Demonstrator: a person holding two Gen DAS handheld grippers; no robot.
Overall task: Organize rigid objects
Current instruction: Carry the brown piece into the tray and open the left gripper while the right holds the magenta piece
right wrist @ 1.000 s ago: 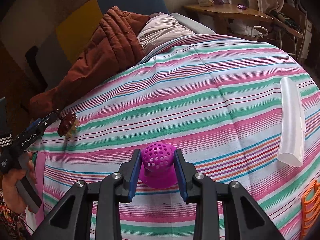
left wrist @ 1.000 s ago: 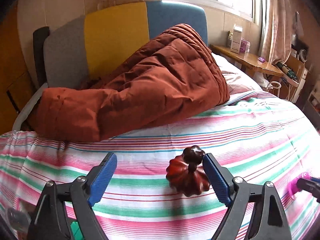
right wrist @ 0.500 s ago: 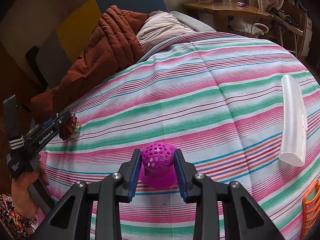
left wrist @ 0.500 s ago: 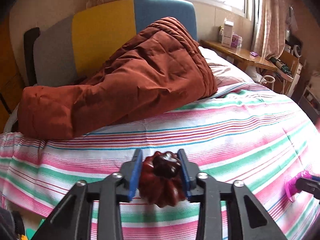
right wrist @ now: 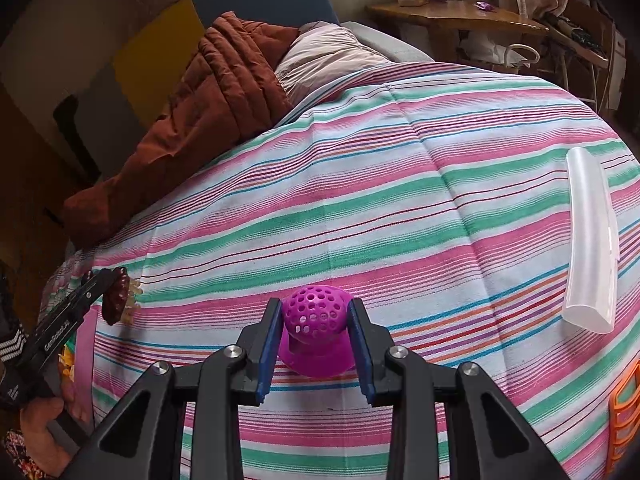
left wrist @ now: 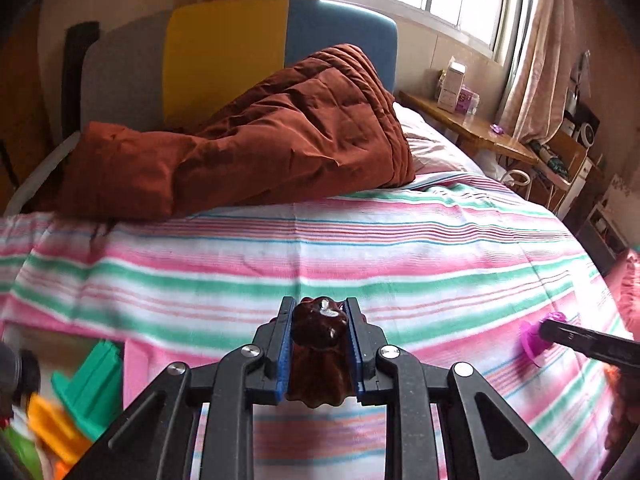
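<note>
My left gripper [left wrist: 318, 312] is shut on a glossy dark brown ridged pumpkin-shaped piece [left wrist: 318, 354] and holds it above the near edge of the striped bed. The same piece shows at the left in the right wrist view [right wrist: 115, 295]. My right gripper [right wrist: 314, 320] is shut on a magenta perforated dome with a flared base [right wrist: 314, 330], just above the bedspread. That dome also shows at the right in the left wrist view [left wrist: 534, 336]. A translucent white half-tube [right wrist: 590, 240] lies on the bed to the right.
A rust-brown quilt [left wrist: 256, 140] and pillow [right wrist: 324, 54] lie at the head of the striped bedspread [right wrist: 380, 184]. Green and orange plastic pieces [left wrist: 80, 396] sit low left past the bed edge. An orange slatted piece [right wrist: 624, 412] is at the right edge. A wooden desk [right wrist: 452, 16] stands behind.
My left gripper closed on the brown pumpkin piece, lifted it and drew back toward the bed's near left edge. My right gripper kept its hold on the magenta dome and barely moved.
</note>
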